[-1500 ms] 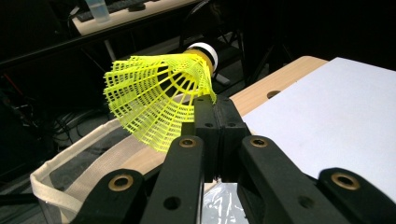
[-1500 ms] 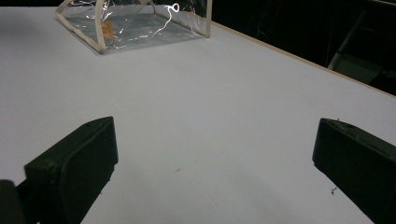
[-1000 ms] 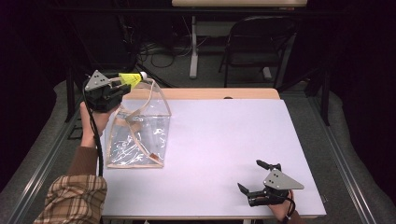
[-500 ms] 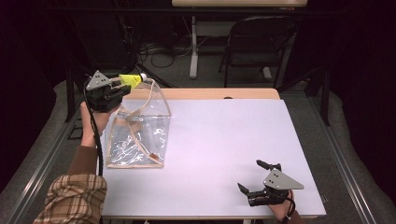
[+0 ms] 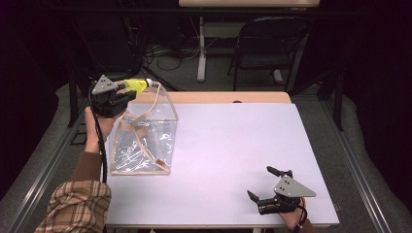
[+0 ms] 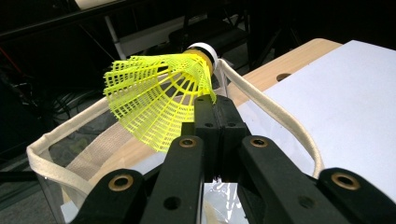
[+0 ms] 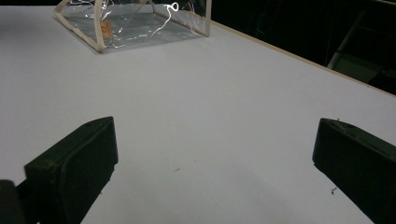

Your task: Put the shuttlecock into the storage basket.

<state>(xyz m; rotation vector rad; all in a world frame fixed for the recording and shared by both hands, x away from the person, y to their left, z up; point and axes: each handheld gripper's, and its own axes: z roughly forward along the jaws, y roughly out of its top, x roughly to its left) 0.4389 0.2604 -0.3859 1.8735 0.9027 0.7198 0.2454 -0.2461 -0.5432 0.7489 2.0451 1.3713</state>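
There, shuttlecock (image 6: 159, 100) between left gripper (image 6: 215, 105) jaws

The shuttlecock (image 6: 159, 100) has a bright yellow mesh skirt and a white band at its cork end. The bag (image 5: 143, 141) near the desk's left edge is clear plastic trimmed with cream webbing, with a small orange-brown tag inside. The desk (image 5: 228, 145) top is pale lavender-white, with a light wood strip along its far edge. Both grippers have black jaws and grey plates: left gripper (image 6: 215, 109), right gripper (image 5: 266, 187). The sleeve (image 5: 77, 208) is tan and brown plaid.
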